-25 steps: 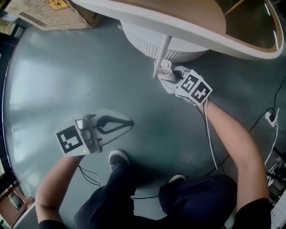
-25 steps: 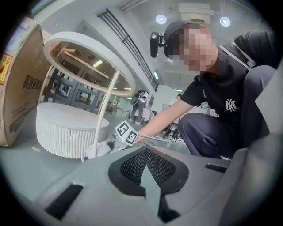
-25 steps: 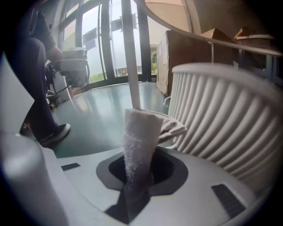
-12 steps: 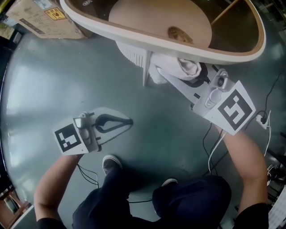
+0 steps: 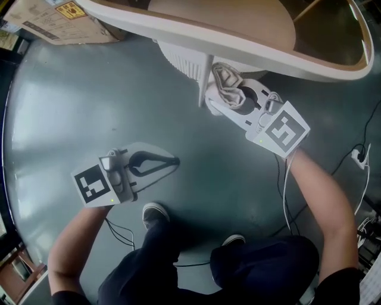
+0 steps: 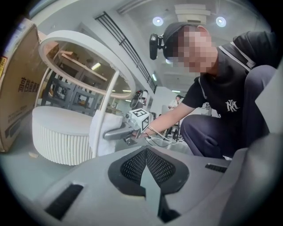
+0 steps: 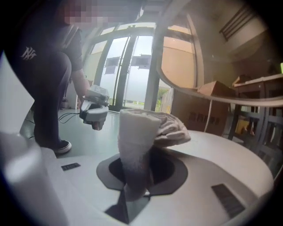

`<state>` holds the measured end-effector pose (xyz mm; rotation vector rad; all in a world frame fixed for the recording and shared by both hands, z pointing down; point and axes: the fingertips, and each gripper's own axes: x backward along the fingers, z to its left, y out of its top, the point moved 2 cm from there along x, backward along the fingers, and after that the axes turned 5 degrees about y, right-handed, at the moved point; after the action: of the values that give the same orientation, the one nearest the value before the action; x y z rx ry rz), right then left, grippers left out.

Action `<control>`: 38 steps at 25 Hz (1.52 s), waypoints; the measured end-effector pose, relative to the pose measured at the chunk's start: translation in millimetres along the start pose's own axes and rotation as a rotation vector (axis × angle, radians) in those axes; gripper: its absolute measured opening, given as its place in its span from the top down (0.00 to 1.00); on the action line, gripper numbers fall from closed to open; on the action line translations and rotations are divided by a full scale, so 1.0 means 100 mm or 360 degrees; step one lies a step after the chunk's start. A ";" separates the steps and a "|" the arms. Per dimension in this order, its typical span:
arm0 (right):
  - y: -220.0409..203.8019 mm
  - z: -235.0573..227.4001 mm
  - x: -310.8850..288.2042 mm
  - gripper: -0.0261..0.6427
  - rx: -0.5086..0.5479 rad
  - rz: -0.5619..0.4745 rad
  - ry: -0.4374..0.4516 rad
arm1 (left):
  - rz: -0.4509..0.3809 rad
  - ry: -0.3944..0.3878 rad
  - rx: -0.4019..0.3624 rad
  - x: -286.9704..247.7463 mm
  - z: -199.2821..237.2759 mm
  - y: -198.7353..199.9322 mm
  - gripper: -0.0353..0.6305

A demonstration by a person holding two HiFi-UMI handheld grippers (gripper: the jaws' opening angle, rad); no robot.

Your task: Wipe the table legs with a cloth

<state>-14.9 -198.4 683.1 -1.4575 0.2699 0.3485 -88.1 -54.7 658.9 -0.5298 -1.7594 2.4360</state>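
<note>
At near left, the left gripper (image 5: pixel 172 162) hangs over the grey floor (image 5: pixel 59 107), its jaws together on nothing. Farther right, the right gripper (image 5: pixel 219 95) clamps a bunched white cloth (image 5: pixel 228 79) against the counter's thin white leg (image 5: pixel 206 77).

Right gripper (image 5: pixel 221 98) under the table (image 5: pixel 178 27) rim, cloth (image 5: pixel 228 80) in its jaws, just right of the table leg (image 5: pixel 204 77). Left gripper (image 5: pixel 168 162) well apart, lower left, over the floor (image 5: pixel 59 107). Cardboard box (image 5: pixel 59 18) upper left.
</note>
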 end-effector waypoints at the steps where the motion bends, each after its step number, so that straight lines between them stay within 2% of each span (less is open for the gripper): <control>1: -0.12 -0.01 -0.07 0.85 -0.0031 0.0024 0.0005 | 0.0005 0.0001 0.0011 0.01 0.02 -0.03 0.94; 8: -0.75 0.02 -0.41 0.85 -0.0211 0.0157 0.0011 | 0.0025 0.0000 0.0076 0.07 0.07 -0.21 0.94; 14: -1.18 0.04 -0.58 0.85 -0.0226 0.0309 0.0069 | 0.0038 0.0000 0.0116 0.10 0.02 -0.30 0.94; 17: -1.40 0.11 -0.63 0.85 -0.0181 0.0484 0.0109 | 0.0036 0.0015 0.0116 0.13 -0.01 -0.31 0.94; 20: -1.64 0.24 -0.64 0.85 -0.0199 0.0725 0.0178 | 0.0022 0.0022 0.0096 0.13 -0.07 -0.27 0.94; 22: -1.65 0.34 -0.57 0.85 -0.0258 0.0847 0.0229 | 0.0011 0.0026 0.0080 0.12 -0.11 -0.24 0.94; 23: -1.54 0.37 -0.51 0.85 -0.0315 0.0831 0.0236 | 0.0008 0.0027 0.0076 0.12 -0.13 -0.22 0.94; 25: -1.11 0.38 -0.30 0.85 -0.0370 0.0654 0.0219 | -0.0002 0.0031 0.0071 0.11 -0.15 -0.15 0.94; 29: 0.20 0.49 0.18 0.85 -0.0090 0.0179 0.0226 | -0.0056 0.0055 0.0044 0.11 -0.08 0.05 0.94; 31: 0.82 0.48 0.35 0.85 -0.0099 -0.0103 0.0151 | -0.0069 0.0055 0.0017 0.08 -0.04 0.11 0.94; 32: 1.04 0.46 0.41 0.85 -0.0132 -0.0189 0.0109 | -0.0074 0.0053 0.0007 0.06 -0.03 0.13 0.94; 35: 1.37 0.38 0.52 0.85 -0.0130 -0.0284 0.0043 | -0.0087 0.0039 -0.0009 0.01 -0.03 0.17 0.94; 38: 1.45 0.31 0.47 0.85 -0.0099 -0.0309 0.0001 | -0.0080 0.0033 -0.0006 -0.01 -0.05 0.15 0.94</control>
<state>-28.7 -153.2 535.2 -1.5309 0.1171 0.2006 -83.2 -55.4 644.1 -0.5028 -1.7478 2.3859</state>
